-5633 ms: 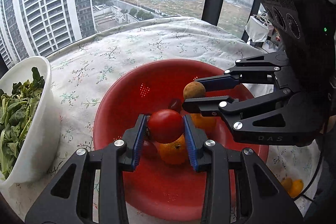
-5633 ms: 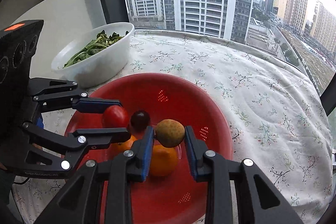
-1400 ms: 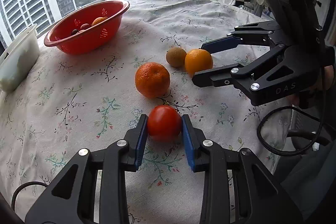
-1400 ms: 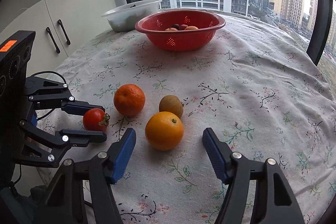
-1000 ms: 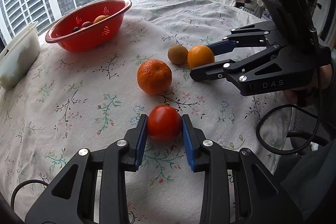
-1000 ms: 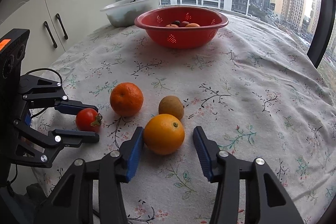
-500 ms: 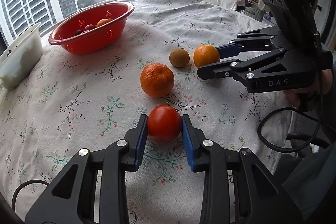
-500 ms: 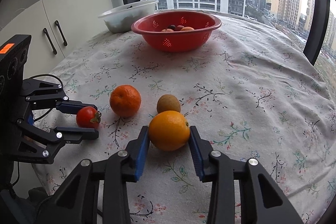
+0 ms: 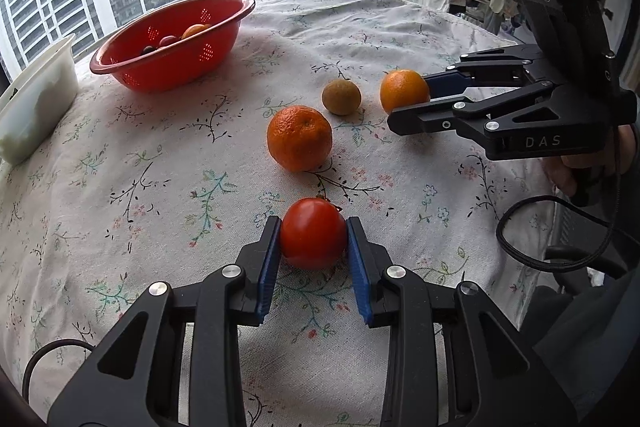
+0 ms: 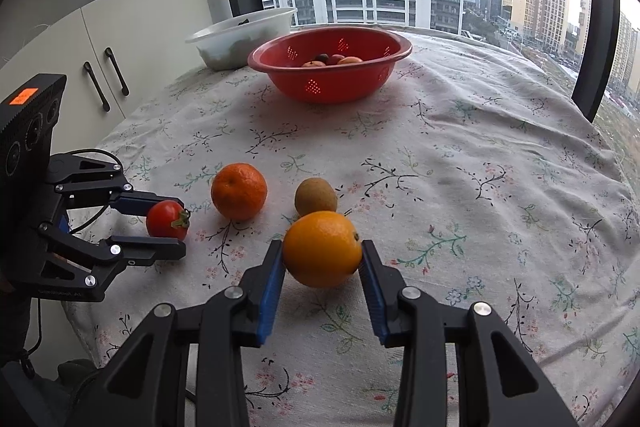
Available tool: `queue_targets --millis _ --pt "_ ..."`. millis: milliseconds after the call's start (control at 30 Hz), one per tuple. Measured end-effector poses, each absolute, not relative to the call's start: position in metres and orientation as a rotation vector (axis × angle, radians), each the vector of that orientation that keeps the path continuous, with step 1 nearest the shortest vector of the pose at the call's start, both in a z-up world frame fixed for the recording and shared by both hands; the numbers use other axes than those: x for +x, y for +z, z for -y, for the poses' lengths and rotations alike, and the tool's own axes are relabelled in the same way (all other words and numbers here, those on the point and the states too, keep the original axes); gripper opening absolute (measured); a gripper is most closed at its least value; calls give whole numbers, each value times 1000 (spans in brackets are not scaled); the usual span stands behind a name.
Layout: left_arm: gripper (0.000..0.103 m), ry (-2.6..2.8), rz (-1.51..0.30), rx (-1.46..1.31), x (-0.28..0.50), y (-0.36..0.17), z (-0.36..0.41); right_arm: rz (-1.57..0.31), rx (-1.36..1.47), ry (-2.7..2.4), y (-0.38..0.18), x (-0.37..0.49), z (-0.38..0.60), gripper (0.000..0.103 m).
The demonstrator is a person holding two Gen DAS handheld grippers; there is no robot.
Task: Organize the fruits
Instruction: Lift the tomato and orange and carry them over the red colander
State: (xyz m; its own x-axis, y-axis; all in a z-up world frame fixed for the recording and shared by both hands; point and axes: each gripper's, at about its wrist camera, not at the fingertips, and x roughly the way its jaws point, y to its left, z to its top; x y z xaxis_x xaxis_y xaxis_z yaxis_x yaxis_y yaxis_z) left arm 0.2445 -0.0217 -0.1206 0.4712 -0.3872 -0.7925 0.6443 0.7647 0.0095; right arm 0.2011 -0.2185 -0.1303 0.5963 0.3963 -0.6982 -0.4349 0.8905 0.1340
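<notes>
My left gripper (image 9: pixel 313 241) is shut on a red tomato (image 9: pixel 313 233) that rests on the floral tablecloth (image 9: pixel 160 155). My right gripper (image 10: pixel 322 259) is shut on a smooth orange (image 10: pixel 322 249), held just above the cloth; from the left wrist view the same orange (image 9: pixel 403 91) sits between that gripper's blue pads. A bumpy mandarin (image 9: pixel 299 138) and a brown kiwi (image 9: pixel 341 97) lie loose between the two grippers. The red colander (image 10: pixel 330 65) stands at the far side with a few small fruits inside.
A white bowl (image 10: pixel 244 37) sits beyond the colander, seen at the left edge as the white bowl (image 9: pixel 36 99). The table's rounded edge falls away on the near side. A black cable (image 9: pixel 560 227) hangs beside a hand on the right gripper. White cabinets (image 10: pixel 100 67) stand at the left.
The right gripper's jaws closed onto the orange and lifted it slightly off the cloth. The left gripper stayed where it was, still clamped on the tomato.
</notes>
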Motion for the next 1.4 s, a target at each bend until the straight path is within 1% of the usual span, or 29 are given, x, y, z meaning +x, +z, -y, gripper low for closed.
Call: queue_targets --millis 600,1000,1200,1400 --pt "30 -639 -852 318 246 -116 15 -788 -54 485 -130 200 219 40" --pt "30 -573 -758 227 284 -63 -37 -760 -52 440 -111 214 240 40" --pt "30 -536 -702 201 315 -32 -57 -725 -59 387 -88 238 260 40" --pt "30 -523 -669 216 362 -6 -53 -669 -86 368 -53 272 263 40"
